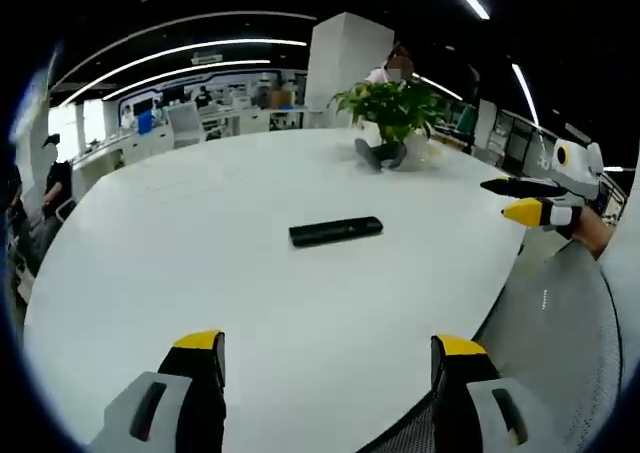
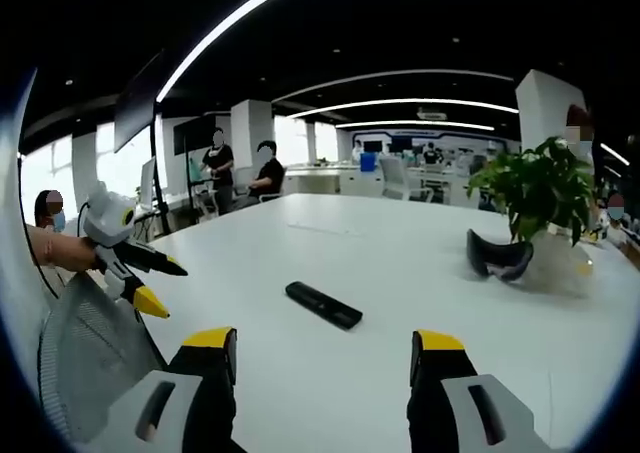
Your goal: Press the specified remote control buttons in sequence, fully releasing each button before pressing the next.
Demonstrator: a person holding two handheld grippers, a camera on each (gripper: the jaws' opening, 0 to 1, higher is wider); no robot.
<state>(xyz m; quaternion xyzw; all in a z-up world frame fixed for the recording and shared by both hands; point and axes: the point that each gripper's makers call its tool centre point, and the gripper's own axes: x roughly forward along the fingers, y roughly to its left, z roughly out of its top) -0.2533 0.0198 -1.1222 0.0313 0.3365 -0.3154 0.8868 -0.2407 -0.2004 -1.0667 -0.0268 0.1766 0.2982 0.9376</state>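
A black remote control (image 1: 336, 231) lies flat on the white table (image 1: 220, 273), well ahead of my left gripper (image 1: 330, 345), whose yellow-tipped jaws stand wide apart with nothing between them. The right gripper view has the same remote (image 2: 323, 304) lying slantwise ahead of my right gripper (image 2: 325, 341), which is open and empty too. The right gripper (image 1: 523, 199) comes into the left gripper view from the right, beyond the table edge. The left gripper (image 2: 155, 285) enters the right gripper view from the left, open, held by a hand.
A potted green plant (image 1: 395, 108) stands at the far side of the table, with a dark curved object (image 1: 380, 154) at its foot. A grey mesh chair back (image 1: 560, 333) is beside the table edge. People stand in the office behind (image 2: 240, 168).
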